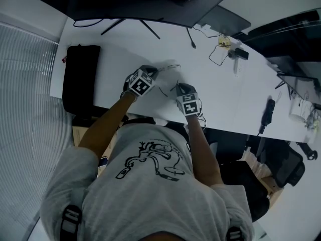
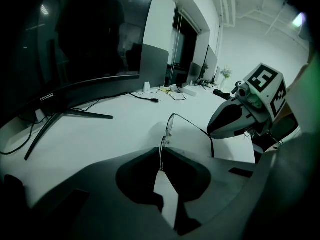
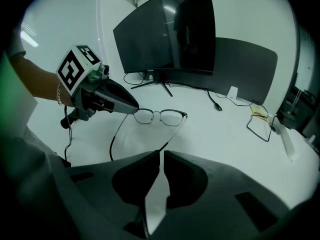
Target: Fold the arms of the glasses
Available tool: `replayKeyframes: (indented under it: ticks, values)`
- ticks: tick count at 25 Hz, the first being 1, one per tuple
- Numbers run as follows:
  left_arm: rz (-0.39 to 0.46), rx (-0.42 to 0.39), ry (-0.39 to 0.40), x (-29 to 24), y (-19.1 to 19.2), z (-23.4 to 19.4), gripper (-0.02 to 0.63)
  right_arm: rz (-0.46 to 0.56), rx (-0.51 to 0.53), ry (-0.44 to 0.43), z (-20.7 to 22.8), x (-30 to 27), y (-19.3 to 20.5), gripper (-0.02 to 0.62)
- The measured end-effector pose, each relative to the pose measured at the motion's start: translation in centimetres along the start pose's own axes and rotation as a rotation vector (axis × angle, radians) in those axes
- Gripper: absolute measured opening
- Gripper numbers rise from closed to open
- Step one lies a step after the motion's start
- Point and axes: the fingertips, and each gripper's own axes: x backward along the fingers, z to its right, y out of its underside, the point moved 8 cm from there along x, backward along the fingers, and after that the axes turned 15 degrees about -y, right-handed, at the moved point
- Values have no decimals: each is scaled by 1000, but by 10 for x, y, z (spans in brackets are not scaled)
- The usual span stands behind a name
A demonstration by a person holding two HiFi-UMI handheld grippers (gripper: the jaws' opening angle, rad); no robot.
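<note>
1. Left gripper view: the left claw [image 2: 161, 153] is pressed almost together. It pinches the thin front rim of the glasses [image 3: 172, 118], which rises edge-on out of the narrow gap between its tips.
2. Right gripper view: the right claw [image 3: 161, 153] is also nearly closed. The tail end of the pinched arm [image 3: 173, 133] runs straight into the slit between its tips.
3. From that claw the pinched arm slants up to the hinge at the far end of the front. The left claw's nose covers the outer edge of the opposite lens.
4. The free arm [image 3: 116, 130] hangs from the hinge beside the left claw and curves down toward the person. Both arms stand unfolded, open from the front.
5. The glasses sit upright, low over the white bench [image 1: 220, 99] near its front edge, between the two claws. Whether the free arm's tip touches the bench cannot be told.
6. In the head view both claws point away from the person, close together, with the marker cubes facing up.
7. Farther back on the bench stands a dark curved monitor [image 3: 170, 34] on its splayed foot. A thin looped cable [image 3: 260, 129] lies well off to the right.
</note>
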Motion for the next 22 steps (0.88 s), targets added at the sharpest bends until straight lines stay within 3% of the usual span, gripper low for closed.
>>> replayKeyframes:
  ticks: [22]
  values:
    - [4,-8,54,8,2,27,35,3,-68,-63,-13,-4,13,34]
